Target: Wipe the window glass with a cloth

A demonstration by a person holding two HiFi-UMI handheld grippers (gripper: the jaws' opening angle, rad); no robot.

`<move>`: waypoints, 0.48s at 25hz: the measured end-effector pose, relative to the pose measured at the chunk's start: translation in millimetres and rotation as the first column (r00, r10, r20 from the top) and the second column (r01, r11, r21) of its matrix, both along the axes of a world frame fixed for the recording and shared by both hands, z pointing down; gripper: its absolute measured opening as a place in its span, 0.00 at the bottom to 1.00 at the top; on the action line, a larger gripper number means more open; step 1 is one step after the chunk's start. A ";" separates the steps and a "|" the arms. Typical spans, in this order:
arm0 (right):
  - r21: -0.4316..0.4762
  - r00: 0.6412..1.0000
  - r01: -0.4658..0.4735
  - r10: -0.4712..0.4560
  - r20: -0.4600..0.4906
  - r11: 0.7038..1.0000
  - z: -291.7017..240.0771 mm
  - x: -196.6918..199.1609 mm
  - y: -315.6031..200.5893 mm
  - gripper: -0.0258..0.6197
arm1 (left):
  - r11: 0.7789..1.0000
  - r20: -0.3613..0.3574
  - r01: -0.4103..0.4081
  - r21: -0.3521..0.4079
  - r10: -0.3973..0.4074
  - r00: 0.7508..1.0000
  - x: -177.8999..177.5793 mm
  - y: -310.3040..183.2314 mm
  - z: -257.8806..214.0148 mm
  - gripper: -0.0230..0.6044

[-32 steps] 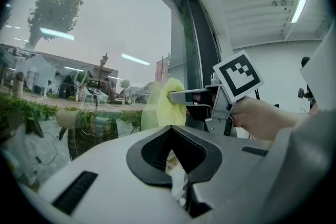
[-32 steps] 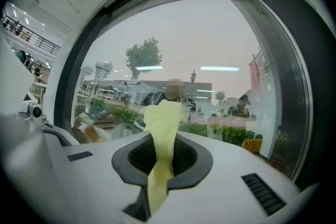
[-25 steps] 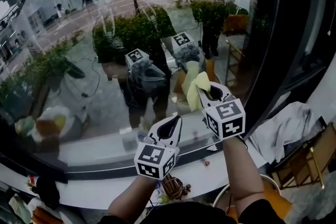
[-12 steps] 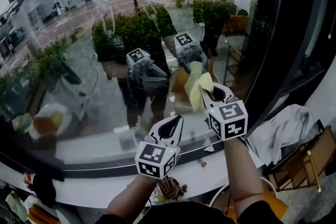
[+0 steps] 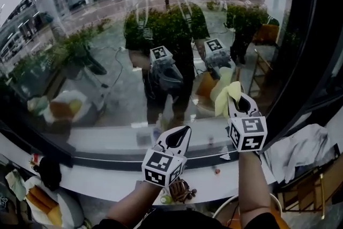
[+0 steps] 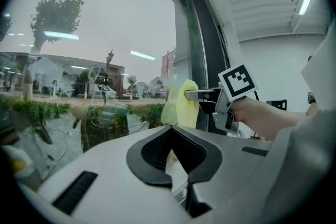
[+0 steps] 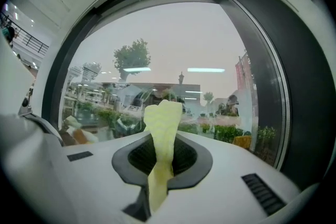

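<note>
Right gripper (image 5: 239, 100): jaws clamped on pale yellow cloth (image 5: 223, 95). Cloth tuft sticks up past jaw tips, at large window glass (image 5: 96, 45), near its dark right frame (image 5: 300, 61); whether cloth touches glass unclear. Left gripper (image 5: 178, 138): lower, beside right one, over white sill (image 5: 107, 171); jaws closed together, nothing between.

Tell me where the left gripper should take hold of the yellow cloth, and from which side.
Pinch the free flap of the yellow cloth that stands out beyond the right gripper, which is clamped on the cloth's other end. Bring the left gripper in from the left, probably the only open side: the window glass lies ahead. Its jaws are together, so open them first.
</note>
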State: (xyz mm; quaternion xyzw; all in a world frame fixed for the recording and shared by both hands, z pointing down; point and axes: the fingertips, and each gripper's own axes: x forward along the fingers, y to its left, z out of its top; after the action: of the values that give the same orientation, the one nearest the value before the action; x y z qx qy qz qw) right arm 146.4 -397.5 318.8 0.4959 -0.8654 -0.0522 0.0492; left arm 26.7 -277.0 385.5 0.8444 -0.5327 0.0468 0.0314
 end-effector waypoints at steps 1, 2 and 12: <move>-0.002 1.000 0.009 -0.009 0.016 1.000 2.3 -4.8 3.4 0.12 | 1.000 0.008 0.025 -0.013 -0.025 1.000 -11.0 6.0 4.3 0.05; -0.004 0.999 0.021 -0.021 0.032 1.000 4.7 -9.2 6.6 0.12 | 0.999 0.017 0.047 -0.025 -0.046 0.999 -20.5 11.0 8.5 0.05; -0.039 0.984 0.161 -0.158 0.080 0.986 40.9 -64.9 67.3 0.12 | 0.979 0.022 0.170 -0.114 -0.169 0.985 -82.0 65.9 42.0 0.05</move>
State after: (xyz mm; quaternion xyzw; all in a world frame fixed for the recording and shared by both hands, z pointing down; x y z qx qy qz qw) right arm 81.4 -330.3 359.7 0.4254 -0.9045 -0.0172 0.0228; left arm -55.3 -211.1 427.5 0.7925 -0.5992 0.0798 0.0806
